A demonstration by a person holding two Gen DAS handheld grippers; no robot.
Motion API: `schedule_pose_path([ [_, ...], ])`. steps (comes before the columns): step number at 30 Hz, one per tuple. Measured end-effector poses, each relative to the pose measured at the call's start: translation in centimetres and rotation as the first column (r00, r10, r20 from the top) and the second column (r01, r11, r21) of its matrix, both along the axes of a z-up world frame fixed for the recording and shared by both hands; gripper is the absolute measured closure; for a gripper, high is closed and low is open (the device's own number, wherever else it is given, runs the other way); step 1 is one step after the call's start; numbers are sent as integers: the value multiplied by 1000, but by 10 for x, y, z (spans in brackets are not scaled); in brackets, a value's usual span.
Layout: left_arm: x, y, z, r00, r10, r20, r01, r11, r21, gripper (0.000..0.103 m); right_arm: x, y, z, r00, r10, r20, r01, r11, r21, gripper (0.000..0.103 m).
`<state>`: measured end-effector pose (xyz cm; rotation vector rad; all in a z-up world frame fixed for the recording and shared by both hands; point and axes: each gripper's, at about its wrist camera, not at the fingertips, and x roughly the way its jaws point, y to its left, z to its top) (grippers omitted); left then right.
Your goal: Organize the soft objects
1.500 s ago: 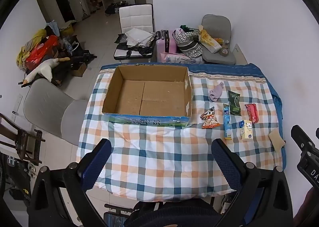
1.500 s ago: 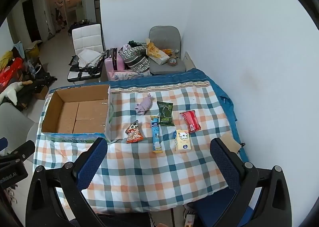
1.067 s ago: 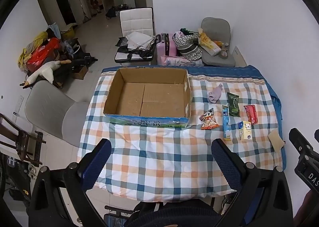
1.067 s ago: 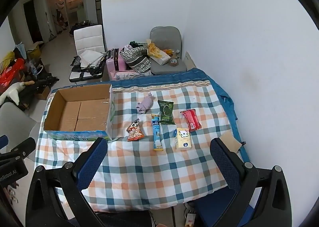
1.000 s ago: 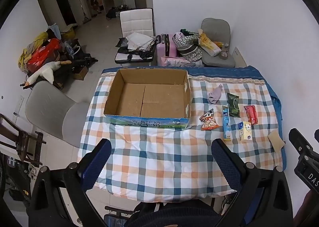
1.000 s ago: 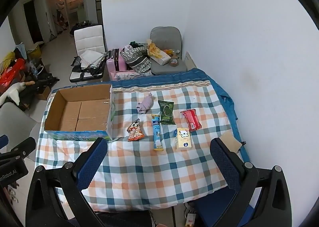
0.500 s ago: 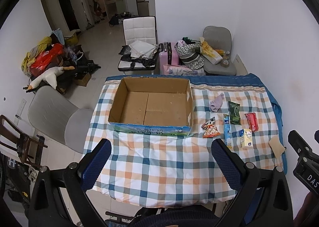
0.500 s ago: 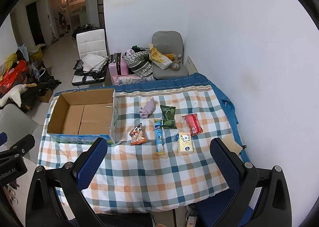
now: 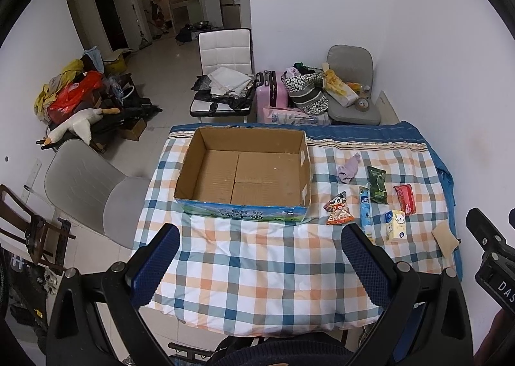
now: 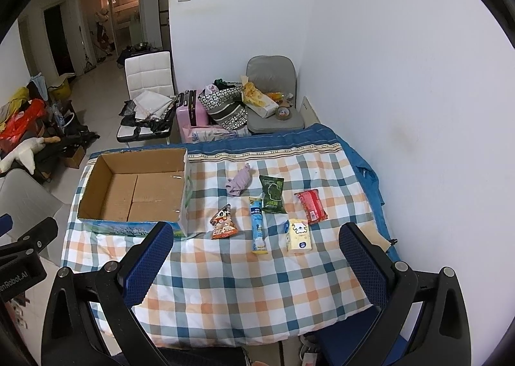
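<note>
An open, empty cardboard box point(image 9: 244, 173) point(image 10: 135, 192) stands on the checked tablecloth point(image 9: 257, 263) at the left. To its right lie a purple cloth point(image 10: 238, 183), a green packet point(image 10: 272, 194), a red packet point(image 10: 311, 205), an orange snack bag point(image 10: 224, 223), a blue tube point(image 10: 257, 225) and a yellow tissue pack point(image 10: 299, 235). They also show in the left wrist view, e.g. the purple cloth point(image 9: 349, 168). My left gripper point(image 9: 260, 250) is open and empty, high above the table's near edge. My right gripper point(image 10: 254, 250) is open and empty, likewise high.
A tan pad point(image 10: 376, 237) lies at the table's right edge by the white wall. A grey chair point(image 9: 83, 186) stands left of the table. Behind the table are a white chair point(image 9: 225, 76), a pink suitcase point(image 9: 270, 92), bags and a grey chair point(image 10: 273, 102).
Both grippers have tilted up and drawn back a little, so the table sits lower in both views and more of the room shows. Nothing on the table has moved.
</note>
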<state>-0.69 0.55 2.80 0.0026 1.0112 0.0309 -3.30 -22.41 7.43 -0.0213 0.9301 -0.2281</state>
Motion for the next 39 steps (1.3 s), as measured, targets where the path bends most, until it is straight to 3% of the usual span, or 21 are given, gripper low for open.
schedule_pose_path([
  [39, 7, -6, 9, 1000, 0, 27, 0, 1000, 9, 0, 4, 9, 3, 999, 28, 38, -28, 1000, -6, 0],
])
